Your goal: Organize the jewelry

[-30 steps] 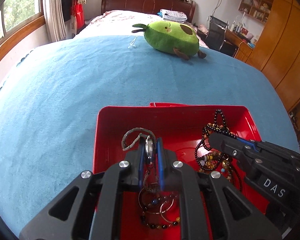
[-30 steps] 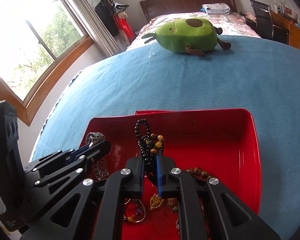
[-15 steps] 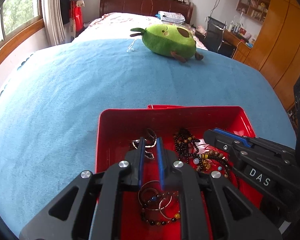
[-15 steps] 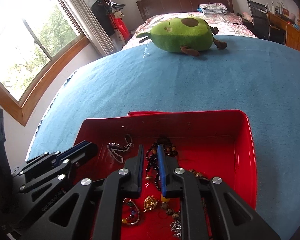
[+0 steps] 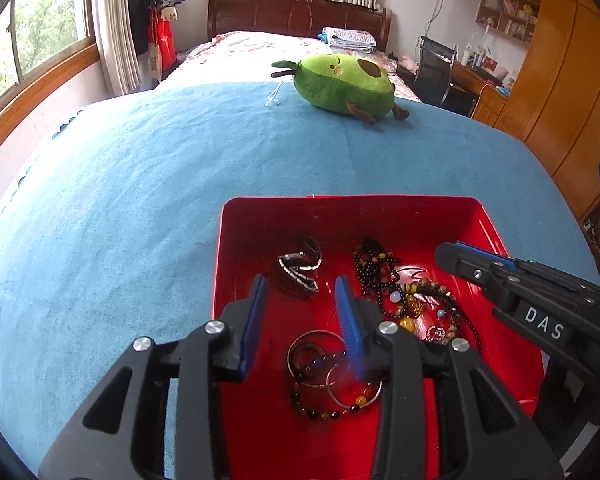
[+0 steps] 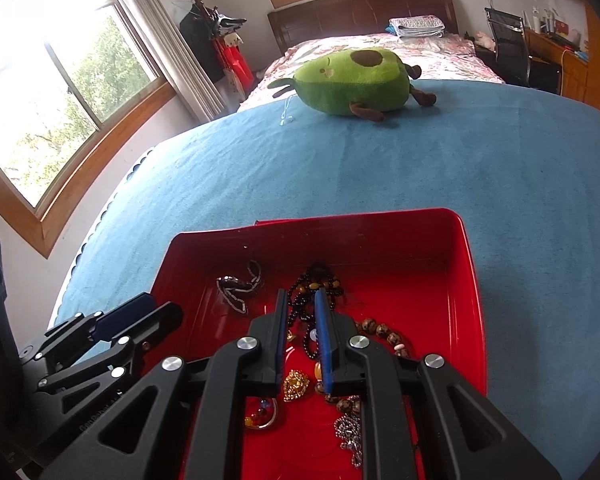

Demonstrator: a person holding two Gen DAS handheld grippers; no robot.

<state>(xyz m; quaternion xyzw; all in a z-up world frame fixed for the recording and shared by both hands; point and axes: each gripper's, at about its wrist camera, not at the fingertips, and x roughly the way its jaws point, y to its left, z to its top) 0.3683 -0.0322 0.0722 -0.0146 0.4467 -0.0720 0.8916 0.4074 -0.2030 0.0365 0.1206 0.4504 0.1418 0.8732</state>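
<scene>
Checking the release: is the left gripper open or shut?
Open. Left gripper has just been opening; nothing sits between its blue pads over the red tray.

The near end of the red tray (image 5: 476, 216) is hidden under the left gripper (image 5: 300, 292), and the picture's bottom edge cuts it off too. The bangles (image 5: 320, 360) sit partly behind one blue finger (image 5: 350, 328), which blurs toward its base. In the right wrist view, the dark bead strand (image 6: 304, 308) runs behind the right gripper (image 6: 302, 304), so I can't tell if the fingers touch it. The desk clutter (image 5: 484, 60) is too small to make out.
</scene>
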